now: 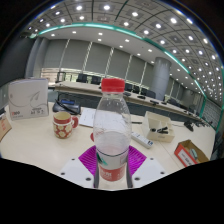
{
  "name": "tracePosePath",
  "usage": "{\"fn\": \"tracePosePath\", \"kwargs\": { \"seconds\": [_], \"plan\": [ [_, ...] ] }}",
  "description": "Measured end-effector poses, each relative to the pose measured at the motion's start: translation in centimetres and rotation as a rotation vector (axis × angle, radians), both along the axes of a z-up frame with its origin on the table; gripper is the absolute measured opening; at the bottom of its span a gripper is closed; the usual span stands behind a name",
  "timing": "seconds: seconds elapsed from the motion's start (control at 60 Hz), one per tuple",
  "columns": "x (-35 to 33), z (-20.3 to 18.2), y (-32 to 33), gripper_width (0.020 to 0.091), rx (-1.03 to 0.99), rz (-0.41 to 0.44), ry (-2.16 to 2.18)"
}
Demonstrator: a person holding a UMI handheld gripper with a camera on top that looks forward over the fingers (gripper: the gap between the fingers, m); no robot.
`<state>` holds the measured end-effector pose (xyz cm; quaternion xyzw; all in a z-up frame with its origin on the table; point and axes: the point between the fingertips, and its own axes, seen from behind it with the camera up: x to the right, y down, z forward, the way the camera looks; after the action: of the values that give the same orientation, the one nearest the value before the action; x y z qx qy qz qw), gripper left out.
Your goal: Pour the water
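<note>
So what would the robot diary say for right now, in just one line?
stage: bottle grasped | gripper: shut on water bottle, upright, red cap on | mug: on table, beyond the fingers | pour: not started

No text readable — red label on the bottle (pixel 112 135), mug (pixel 64 124) print, white box (pixel 28 98) markings all illegible

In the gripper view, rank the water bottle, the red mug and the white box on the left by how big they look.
1. Water bottle, largest by far, though it stands between the hand-held gripper fingers, nearest the camera, so this is unsure.
2. White box.
3. Red mug, smallest.
</note>
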<state>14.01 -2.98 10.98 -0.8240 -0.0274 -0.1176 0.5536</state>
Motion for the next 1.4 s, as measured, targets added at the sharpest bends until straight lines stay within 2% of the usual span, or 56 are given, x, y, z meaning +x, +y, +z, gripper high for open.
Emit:
{"fn": "tracePosePath", "kwargs": {
  "seconds": [0.217, 0.433, 0.65, 0.867, 1.083, 1.183, 1.4],
  "plan": [
    [0.6, 5.7, 8.4, 0.0375, 0.001, 0.019, -0.404],
    [-1.6, 7.8, 16.5, 0.0374, 0.006, 0.151, -0.98],
    [-3.8, 7.5, 20.9, 0.0374, 0.034, 0.25, -1.468],
    [-5.1, 6.6, 22.2, 0.0373, 0.057, 0.332, -1.694],
    [-5.0, 6.5, 22.4, 0.0375, 0.052, 0.353, -1.553],
    [-5.1, 5.9, 21.9, 0.0377, 0.037, 0.353, -1.217],
    [-5.7, 5.9, 20.8, 0.0376, 0.056, 0.292, -0.477]
  ]
}}
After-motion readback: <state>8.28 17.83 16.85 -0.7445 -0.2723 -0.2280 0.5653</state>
